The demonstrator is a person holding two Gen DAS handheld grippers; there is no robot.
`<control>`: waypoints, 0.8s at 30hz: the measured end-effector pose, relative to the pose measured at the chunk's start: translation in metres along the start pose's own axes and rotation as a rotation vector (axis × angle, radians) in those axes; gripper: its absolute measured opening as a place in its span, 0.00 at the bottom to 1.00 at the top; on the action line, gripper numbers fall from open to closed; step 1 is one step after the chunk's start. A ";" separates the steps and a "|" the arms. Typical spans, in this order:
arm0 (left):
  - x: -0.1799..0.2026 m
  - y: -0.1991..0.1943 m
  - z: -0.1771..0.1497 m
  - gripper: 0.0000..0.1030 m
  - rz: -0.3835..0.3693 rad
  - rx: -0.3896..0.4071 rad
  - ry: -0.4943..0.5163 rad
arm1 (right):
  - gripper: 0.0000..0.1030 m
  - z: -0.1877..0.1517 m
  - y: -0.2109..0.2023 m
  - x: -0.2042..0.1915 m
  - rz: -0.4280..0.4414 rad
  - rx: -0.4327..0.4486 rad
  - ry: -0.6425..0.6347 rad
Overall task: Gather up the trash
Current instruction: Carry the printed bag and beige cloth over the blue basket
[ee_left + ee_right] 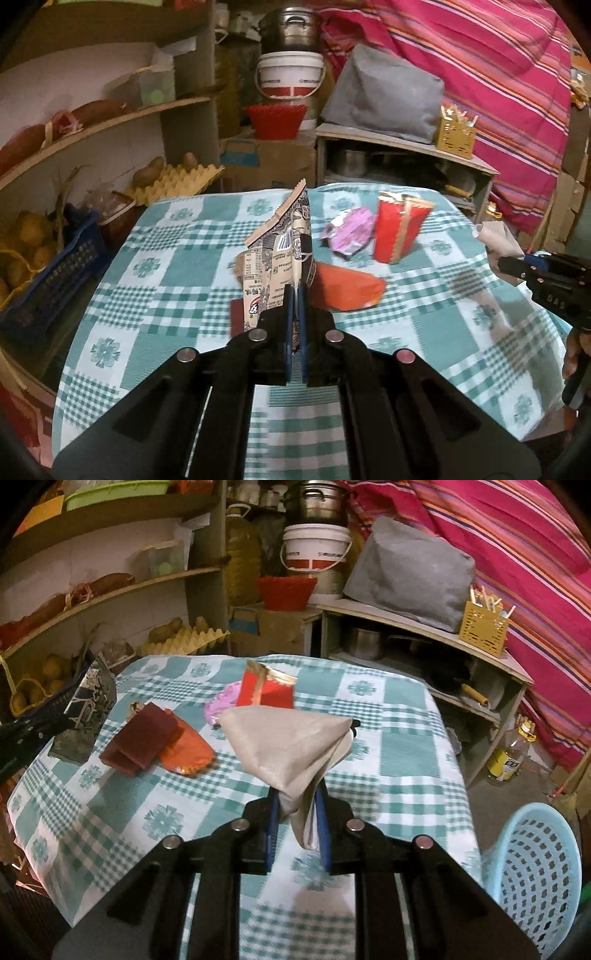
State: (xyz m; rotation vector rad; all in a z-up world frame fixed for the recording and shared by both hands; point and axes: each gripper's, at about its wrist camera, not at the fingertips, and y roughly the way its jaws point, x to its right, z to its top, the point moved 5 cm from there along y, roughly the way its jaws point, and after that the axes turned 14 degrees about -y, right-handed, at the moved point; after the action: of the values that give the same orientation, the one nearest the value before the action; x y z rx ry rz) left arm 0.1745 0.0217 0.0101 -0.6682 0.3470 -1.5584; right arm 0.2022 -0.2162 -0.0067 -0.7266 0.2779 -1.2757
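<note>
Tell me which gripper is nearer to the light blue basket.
Right. The right gripper, holding a beige wrapper, is just beside the light blue basket; the left gripper is across the table.

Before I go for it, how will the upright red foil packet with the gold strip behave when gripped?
The upright red foil packet looks empty, so probably light and easily tipped by a nudge. Its shiny creased film suggests it may crumple and slip between fingers.
</note>
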 end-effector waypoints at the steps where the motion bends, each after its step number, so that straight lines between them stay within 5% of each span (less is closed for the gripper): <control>1: 0.008 -0.001 -0.001 0.01 -0.010 0.001 0.009 | 0.18 -0.002 -0.003 0.004 -0.005 0.002 0.004; 9: 0.071 -0.008 -0.003 0.01 -0.096 0.016 0.057 | 0.18 -0.022 -0.033 0.053 -0.047 0.020 0.055; 24: 0.252 -0.003 -0.042 0.01 -0.351 -0.025 0.209 | 0.18 -0.105 -0.099 0.175 -0.220 -0.008 0.213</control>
State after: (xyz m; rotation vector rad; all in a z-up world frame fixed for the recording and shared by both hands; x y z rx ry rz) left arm 0.1501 -0.2317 0.0305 -0.6092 0.4215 -1.9686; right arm 0.1177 -0.4261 0.0117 -0.6409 0.3838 -1.5655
